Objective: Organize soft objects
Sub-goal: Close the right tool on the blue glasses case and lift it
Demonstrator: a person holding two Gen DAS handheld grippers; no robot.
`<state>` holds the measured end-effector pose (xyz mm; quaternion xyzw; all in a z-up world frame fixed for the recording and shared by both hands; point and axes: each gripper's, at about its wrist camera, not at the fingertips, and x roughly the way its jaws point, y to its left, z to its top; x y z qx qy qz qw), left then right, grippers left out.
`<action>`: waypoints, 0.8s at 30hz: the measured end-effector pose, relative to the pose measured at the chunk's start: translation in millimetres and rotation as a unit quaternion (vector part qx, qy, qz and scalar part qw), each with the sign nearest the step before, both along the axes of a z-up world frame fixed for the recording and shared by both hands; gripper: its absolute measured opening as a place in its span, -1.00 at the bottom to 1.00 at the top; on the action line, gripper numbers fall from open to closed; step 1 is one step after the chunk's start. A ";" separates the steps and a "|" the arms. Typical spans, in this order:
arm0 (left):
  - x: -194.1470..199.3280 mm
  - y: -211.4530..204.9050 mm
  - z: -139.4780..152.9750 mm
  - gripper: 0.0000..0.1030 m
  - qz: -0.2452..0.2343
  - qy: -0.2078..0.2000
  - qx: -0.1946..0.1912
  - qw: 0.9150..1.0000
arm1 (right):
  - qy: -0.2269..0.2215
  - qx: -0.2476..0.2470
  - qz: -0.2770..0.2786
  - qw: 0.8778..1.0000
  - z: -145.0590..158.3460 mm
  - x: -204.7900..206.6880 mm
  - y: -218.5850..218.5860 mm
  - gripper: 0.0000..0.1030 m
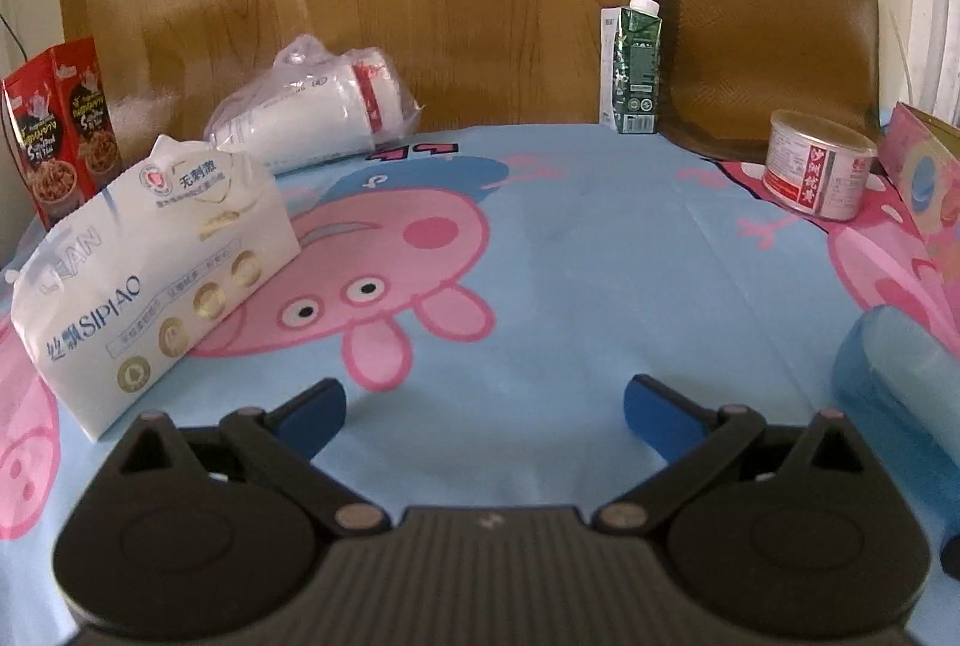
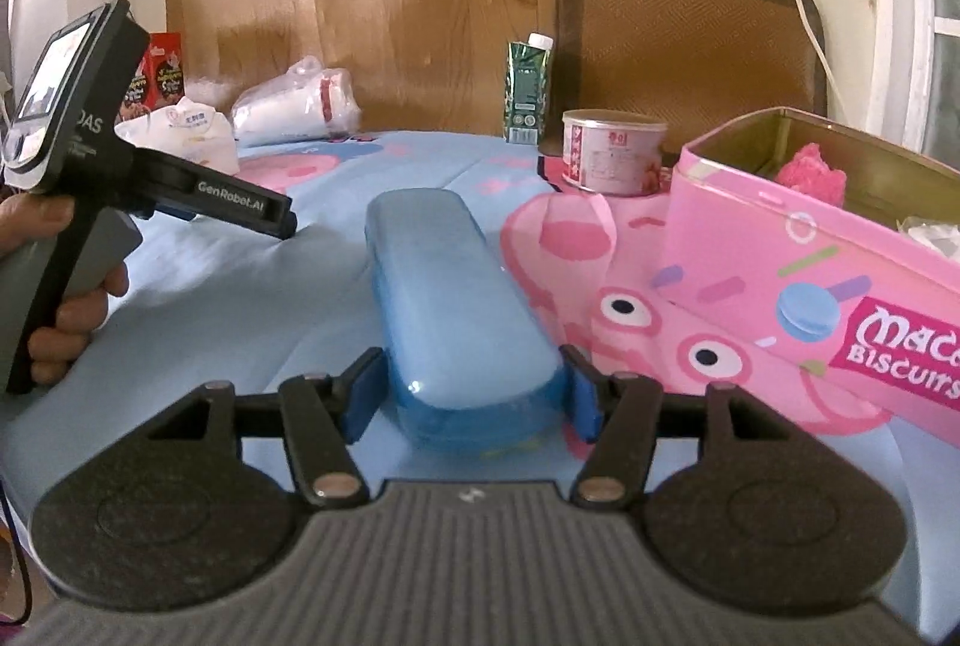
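My right gripper (image 2: 474, 394) is shut on the near end of a long blue soft case (image 2: 444, 280), which lies on the cartoon bedsheet (image 2: 228, 298). The case also shows at the right edge of the left wrist view (image 1: 900, 376). My left gripper (image 1: 483, 406) is open and empty above the sheet; it shows as a hand-held tool in the right wrist view (image 2: 240, 208). A white tissue pack (image 1: 150, 280) lies left of it. A pink biscuit tin (image 2: 810, 250) stands open to the right of the case, with a pink fluffy item (image 2: 813, 175) inside.
A bagged stack of white cups (image 1: 324, 105) lies at the back left. A red snack box (image 1: 60, 123) stands far left. A green carton (image 1: 636, 63) and a round can (image 1: 819, 163) stand at the back. A brown cushion (image 1: 774, 39) leans on the wall.
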<state>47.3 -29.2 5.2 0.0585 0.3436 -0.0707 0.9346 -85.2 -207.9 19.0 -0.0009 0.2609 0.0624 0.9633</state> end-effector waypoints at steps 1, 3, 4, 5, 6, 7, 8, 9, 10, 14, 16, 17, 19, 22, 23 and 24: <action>0.4 -0.2 -0.6 0.99 0.001 0.000 -0.001 1.000 | -0.002 -0.001 0.000 1.000 -0.4 -0.8 0.2 0.29; 0.8 -0.2 -1.0 0.99 0.001 0.001 -0.004 1.000 | -0.005 -0.002 -0.002 1.000 -0.5 -3.7 1.3 0.31; 1.0 0.4 -0.6 0.99 0.001 0.001 -0.004 1.000 | -0.006 -0.001 -0.002 1.000 -0.7 -3.7 1.5 0.31; 1.1 0.5 -0.6 0.99 0.001 0.001 -0.004 1.000 | -0.007 0.001 -0.002 1.000 -1.0 -3.4 0.8 0.31; 1.2 0.5 -0.5 0.99 0.001 0.000 -0.002 1.000 | -0.008 0.002 -0.003 1.000 -1.1 -4.4 1.4 0.31; 1.4 0.4 -0.6 0.99 0.001 0.000 -0.002 1.000 | -0.008 0.002 -0.003 1.000 -1.2 -4.6 0.5 0.32; 1.5 0.4 -0.5 0.99 0.001 0.000 -0.001 1.000 | -0.009 0.002 -0.004 1.000 -1.4 -5.0 1.2 0.32; 1.8 0.5 -0.6 0.99 0.001 -0.001 -0.001 1.000 | -0.010 0.001 -0.005 1.000 -1.4 -5.4 2.2 0.32; 1.9 0.5 -0.6 0.99 0.001 -0.001 -0.001 1.000 | -0.010 0.001 -0.006 1.000 -1.3 -5.6 2.5 0.32; 1.7 0.5 -0.3 0.99 0.001 0.000 -0.001 1.000 | -0.011 0.001 -0.005 1.000 -1.4 -6.8 0.9 0.33; 1.4 0.9 0.0 0.99 0.001 0.001 -0.003 1.000 | -0.010 0.002 -0.007 1.000 -1.3 -7.0 0.9 0.33; 1.2 1.7 0.3 0.99 0.001 0.002 -0.005 1.000 | -0.010 0.002 -0.007 1.000 -1.1 -8.1 1.0 0.33; 1.4 4.3 0.3 0.99 0.000 0.005 -0.012 1.000 | -0.009 0.002 -0.009 1.000 -0.6 -9.8 0.3 0.33; 1.3 7.4 0.2 0.99 -0.003 0.009 -0.018 1.000 | -0.009 0.001 -0.011 1.000 -0.2 -11.7 -1.2 0.33; 0.2 7.2 0.1 0.99 -0.003 0.009 -0.018 1.000 | -0.009 0.001 -0.012 1.000 -0.1 -12.5 -1.7 0.33; -1.6 7.6 0.3 0.99 -0.004 0.009 -0.018 1.000 | -0.009 0.000 -0.014 1.000 -0.1 -13.4 -2.0 0.34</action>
